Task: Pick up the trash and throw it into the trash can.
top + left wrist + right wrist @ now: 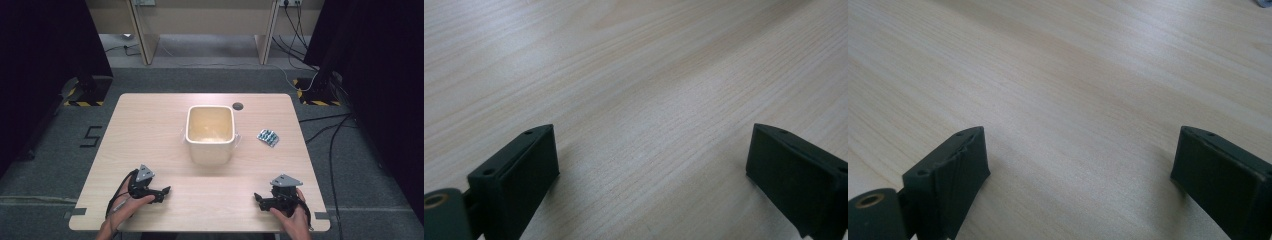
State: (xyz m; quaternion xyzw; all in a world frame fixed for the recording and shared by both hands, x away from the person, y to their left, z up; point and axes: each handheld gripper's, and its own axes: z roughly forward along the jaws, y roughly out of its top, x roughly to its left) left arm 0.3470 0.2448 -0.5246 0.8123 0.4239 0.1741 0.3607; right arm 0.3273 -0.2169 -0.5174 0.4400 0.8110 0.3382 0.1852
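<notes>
A cream square tub (210, 134) stands upright at the middle of the wooden table (150, 125), and its inside looks bare. To its right lies a blister pack of blue-green capsules (268, 137). My left gripper (165, 190) rests on the table near the front left, held by a hand, pointing right. Its jaws are wide apart over bare wood (651, 150). Near the front right my right gripper (257, 197) lies in the other hand, pointing left. It is open too, with nothing between its jaws (1080, 155).
A small dark round hole (238, 106) sits in the tabletop behind the tub. Black stands with hazard-striped bases (82, 102) flank the table on the grey floor, and cables (330, 135) run along the right side. Desk legs stand at the back.
</notes>
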